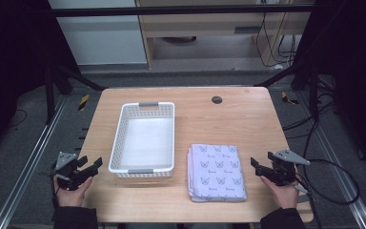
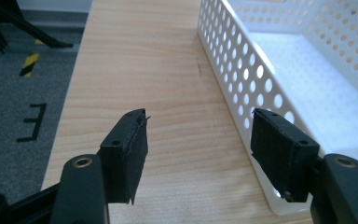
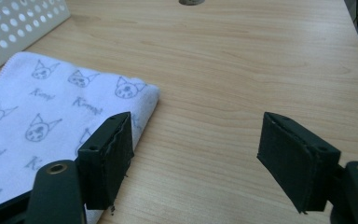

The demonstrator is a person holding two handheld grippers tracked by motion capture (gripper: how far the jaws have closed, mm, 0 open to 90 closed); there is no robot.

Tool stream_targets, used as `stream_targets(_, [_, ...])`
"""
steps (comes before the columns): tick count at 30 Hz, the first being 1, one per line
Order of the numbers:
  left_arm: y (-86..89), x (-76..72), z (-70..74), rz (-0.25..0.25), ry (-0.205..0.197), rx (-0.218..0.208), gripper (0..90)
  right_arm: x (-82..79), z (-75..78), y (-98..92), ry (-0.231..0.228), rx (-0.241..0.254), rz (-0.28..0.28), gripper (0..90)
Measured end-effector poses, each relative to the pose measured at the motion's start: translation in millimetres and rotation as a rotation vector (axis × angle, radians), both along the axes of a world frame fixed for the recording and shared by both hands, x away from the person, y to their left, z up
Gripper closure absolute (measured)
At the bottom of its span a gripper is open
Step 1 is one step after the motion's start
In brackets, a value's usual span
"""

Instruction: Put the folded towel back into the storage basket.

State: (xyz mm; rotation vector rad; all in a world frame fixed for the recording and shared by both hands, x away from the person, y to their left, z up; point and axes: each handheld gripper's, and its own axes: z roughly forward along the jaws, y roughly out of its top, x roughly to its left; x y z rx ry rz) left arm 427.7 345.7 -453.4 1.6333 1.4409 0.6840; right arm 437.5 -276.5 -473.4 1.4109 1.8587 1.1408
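Light wooden bench [image 1: 248, 119] with a round grommet [image 1: 217, 99] near its far edge. Grey carpeted floor [image 1: 24, 143] around it, marked with yellow-black tape [image 1: 83, 101]. Black frame struts [image 1: 74, 76] either side. Pale cabinet [image 1: 100, 33] and wooden furniture [image 1: 209, 24] behind; cables [image 1: 286, 47] far right.

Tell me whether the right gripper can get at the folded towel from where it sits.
Probably yes. The right gripper hangs open just beside the folded towel, with bare table between them. The basket stands on the towel's far side, out of the way.

Lab (rail-framed table [image 1: 248, 119], cables [image 1: 336, 183])
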Motion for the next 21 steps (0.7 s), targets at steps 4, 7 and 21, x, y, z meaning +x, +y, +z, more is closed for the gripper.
stream_targets(4, [-2.3, -3.6, 4.7, -0.002, -0.016, -0.015, 34.9, -1.4, 2.2, 0.3, -0.014, 0.022, 0.006, 25.0])
stream_targets(7, [-4.6, -5.0, 6.9, -0.012, -0.02, -0.025, 34.1, -2.5, 3.6, 1.3, -0.017, 0.017, 0.007, 24.8])
stream_targets(21, [-23.2, -12.0, 19.0, -0.061, -0.055, -0.029, 33.2, -6.4, 9.8, 1.5, -0.054, 0.014, 0.017, 26.8])
